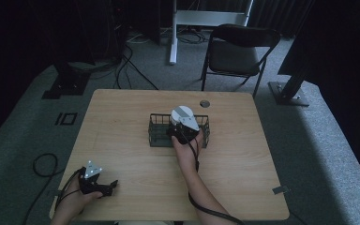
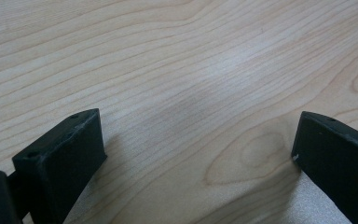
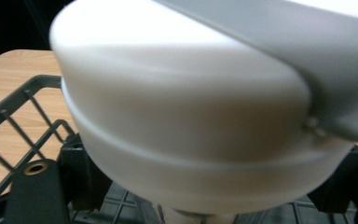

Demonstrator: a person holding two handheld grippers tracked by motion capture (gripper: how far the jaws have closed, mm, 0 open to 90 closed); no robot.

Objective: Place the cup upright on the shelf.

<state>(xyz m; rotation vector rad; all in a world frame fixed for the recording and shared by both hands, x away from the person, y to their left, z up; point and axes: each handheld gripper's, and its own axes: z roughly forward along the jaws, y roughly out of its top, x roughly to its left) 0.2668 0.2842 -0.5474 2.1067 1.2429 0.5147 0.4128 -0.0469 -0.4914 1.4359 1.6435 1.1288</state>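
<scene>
The right gripper (image 1: 183,127) clamps its fingers on a white lidded container (image 3: 191,126) over the wire basket (image 1: 155,129). Smooth, rigid plastic likely slips; grip its lower sides. The left gripper (image 2: 196,154) rests well apart from the basket on the desk (image 1: 122,154), fingers apart.

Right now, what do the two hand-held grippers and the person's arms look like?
Both are black. The left hand-held gripper has two blocky black jaws with small screw holes and a grey three-cornered plate on top. A black cable trails from each, the right hand-held gripper having its cable running along the forearm. The forearms are bare, no sleeves in view.
</scene>
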